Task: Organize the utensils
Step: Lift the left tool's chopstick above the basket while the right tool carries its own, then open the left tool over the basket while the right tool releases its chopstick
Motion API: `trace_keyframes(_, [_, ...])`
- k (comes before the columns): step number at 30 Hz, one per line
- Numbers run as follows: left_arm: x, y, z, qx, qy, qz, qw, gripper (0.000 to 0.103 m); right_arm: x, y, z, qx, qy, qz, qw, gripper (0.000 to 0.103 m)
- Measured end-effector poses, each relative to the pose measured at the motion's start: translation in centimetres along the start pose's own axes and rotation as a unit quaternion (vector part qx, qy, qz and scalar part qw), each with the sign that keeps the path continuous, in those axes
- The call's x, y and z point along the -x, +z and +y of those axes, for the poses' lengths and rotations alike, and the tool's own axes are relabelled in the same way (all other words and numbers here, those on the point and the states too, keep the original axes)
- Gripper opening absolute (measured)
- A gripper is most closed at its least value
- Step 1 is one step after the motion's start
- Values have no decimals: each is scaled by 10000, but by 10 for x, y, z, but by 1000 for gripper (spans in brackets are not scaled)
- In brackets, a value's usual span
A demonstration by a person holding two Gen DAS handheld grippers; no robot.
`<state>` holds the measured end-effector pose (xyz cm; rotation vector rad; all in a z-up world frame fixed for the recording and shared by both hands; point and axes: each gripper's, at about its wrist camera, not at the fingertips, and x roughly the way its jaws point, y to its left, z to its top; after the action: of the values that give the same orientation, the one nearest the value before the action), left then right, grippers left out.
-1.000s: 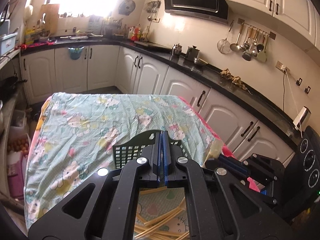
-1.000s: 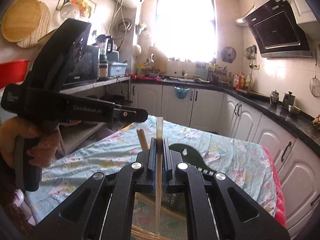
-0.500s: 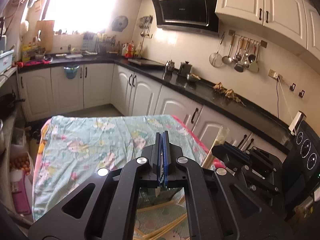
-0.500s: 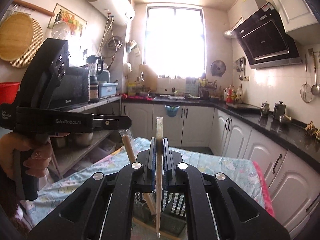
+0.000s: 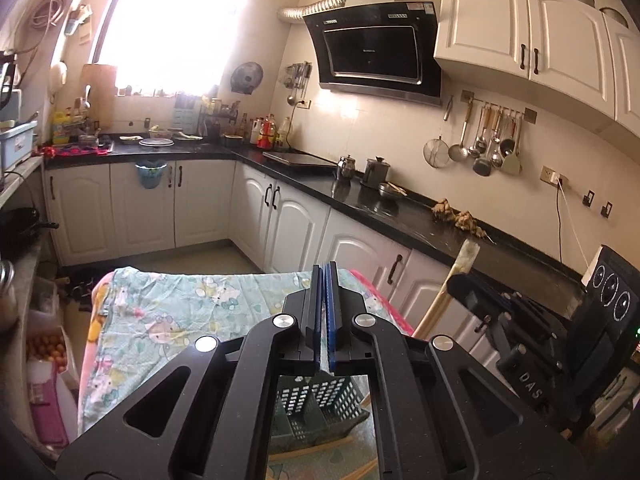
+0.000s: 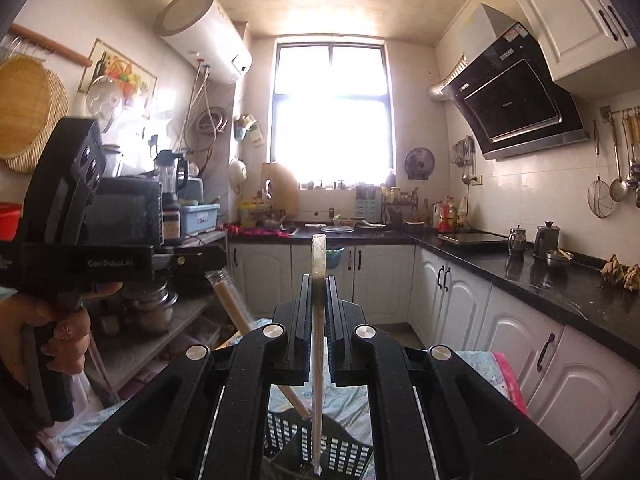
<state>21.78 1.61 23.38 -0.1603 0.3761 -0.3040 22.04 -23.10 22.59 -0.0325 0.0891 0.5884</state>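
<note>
Wrapped chopsticks [image 6: 318, 320] upright — above green basket [image 6: 340, 446].

We can read "GenRobot.AI" in pale letters on the side of the left gripper [image 6: 200, 258], seen from the right wrist. On the right gripper [image 5: 464, 288], seen from the left wrist, we read "DAS". The range hood's [image 5: 372, 46] brand mark is too small to make out.

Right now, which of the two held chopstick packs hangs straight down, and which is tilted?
The chopstick pack in the right gripper hangs straight over the basket. The one in the left gripper slants, lower end toward the basket.
</note>
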Motion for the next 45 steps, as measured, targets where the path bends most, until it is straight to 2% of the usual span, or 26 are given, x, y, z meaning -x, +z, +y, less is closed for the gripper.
trace_keyframes(6, [-13, -6, 9, 74, 85, 99, 9999, 0, -13, -8, -13, -234, -82, 18, 9997, 6])
trace_keyframes(17, [-42, -45, 13, 160, -68, 612, 9980, 0, -44, -63, -27, -407, -476, 388, 9973, 7])
trace_keyframes(23, [-58, -66, 12, 138, -69, 840, 9963, 0, -55, -80, -24, -418, -599, 577, 9957, 7])
trace_keyframes(24, [-60, -68, 12, 128, -65, 866, 9961, 0, -56, -82, -24, -432, -622, 608, 9953, 8])
trace_keyframes(26, [-63, -73, 12, 94, -29, 902, 9959, 0, -57, -86, -26, -503, -672, 663, 9943, 22])
trace_keyframes(27, [-64, -75, 12, 74, -4, 915, 9958, 0, -56, -87, -26, -530, -683, 660, 9941, 33])
trace_keyframes(28, [-65, -77, 13, 52, 28, 930, 9957, 1, -54, -88, -26, -554, -683, 654, 9940, 36])
trace_keyframes(31, [-66, -80, 15, 53, 82, 946, 9955, 1, -50, -91, -26, -530, -736, 730, 9932, 38])
trace_keyframes(33, [-65, -83, 18, 46, 153, 923, 9956, 7, -47, -92, -28, -564, -746, 751, 9928, 43])
trace_keyframes(35, [-61, -84, 20, 66, 186, 884, 9959, 21, -42, -93, -29, -594, -773, 793, 9921, 46])
trace_keyframes(45, [-25, -87, 31, 98, 456, 471, 9978, 67, -8, -99, -27, -499, -782, 937, 9913, 66])
